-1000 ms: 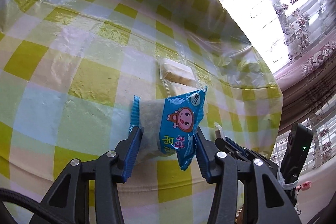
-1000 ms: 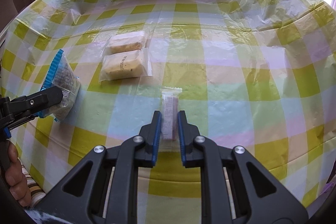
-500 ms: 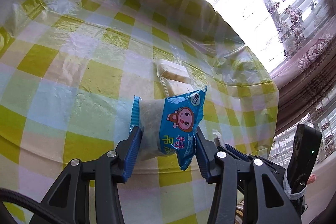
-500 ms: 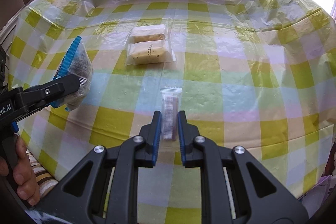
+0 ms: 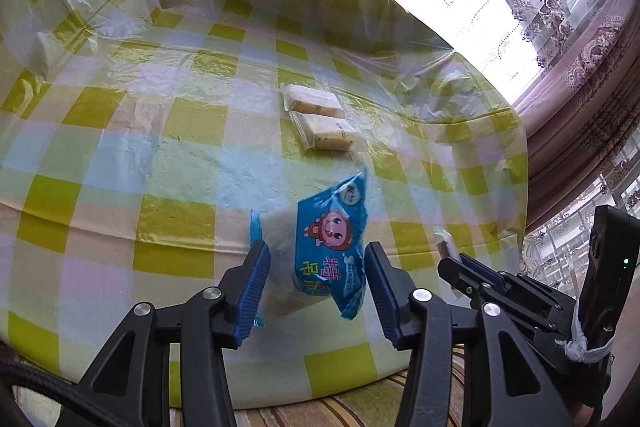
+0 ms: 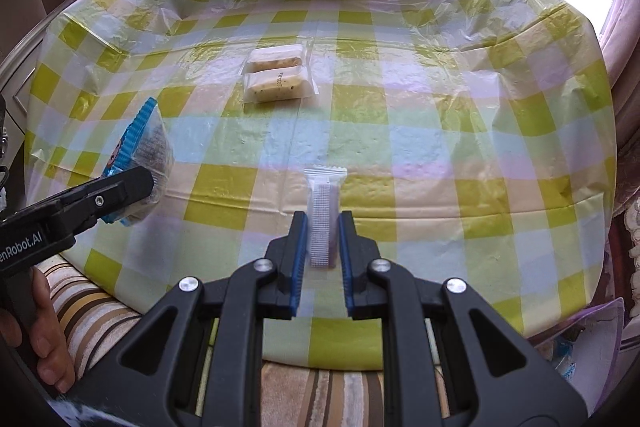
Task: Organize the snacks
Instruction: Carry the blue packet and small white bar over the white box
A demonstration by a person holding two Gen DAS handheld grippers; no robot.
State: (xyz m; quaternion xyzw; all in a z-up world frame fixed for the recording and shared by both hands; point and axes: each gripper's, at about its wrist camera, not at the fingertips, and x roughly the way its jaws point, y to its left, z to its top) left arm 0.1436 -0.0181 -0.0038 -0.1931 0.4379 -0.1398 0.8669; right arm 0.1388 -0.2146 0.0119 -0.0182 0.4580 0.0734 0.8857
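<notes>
The blue cartoon snack pack point(image 5: 328, 231) hangs above the checked table point(image 5: 180, 155) between my left gripper's point(image 5: 316, 253) blue pads. Those jaws are closing and grip the pack. From the right wrist view the same pack point(image 6: 140, 155) and left gripper point(image 6: 132, 187) sit at the left. My right gripper point(image 6: 323, 223) is shut on a slim white snack stick point(image 6: 322, 191), held over the table's near edge. Two clear-wrapped pale cakes point(image 6: 278, 87) lie side by side mid-table, seen too in the left wrist view as cakes point(image 5: 326, 133).
A striped cushion point(image 6: 96, 307) lies below the table's near edge. Curtains point(image 5: 580, 75) and a bright window stand behind the table. A person's hand point(image 6: 40, 331) grasps the left gripper's handle. A plastic bag point(image 6: 580, 343) lies low at the right.
Both grippers have drawn back and risen from the table with their snacks still held. The table now looks farther off and its near edge and the cushion have come into view.
</notes>
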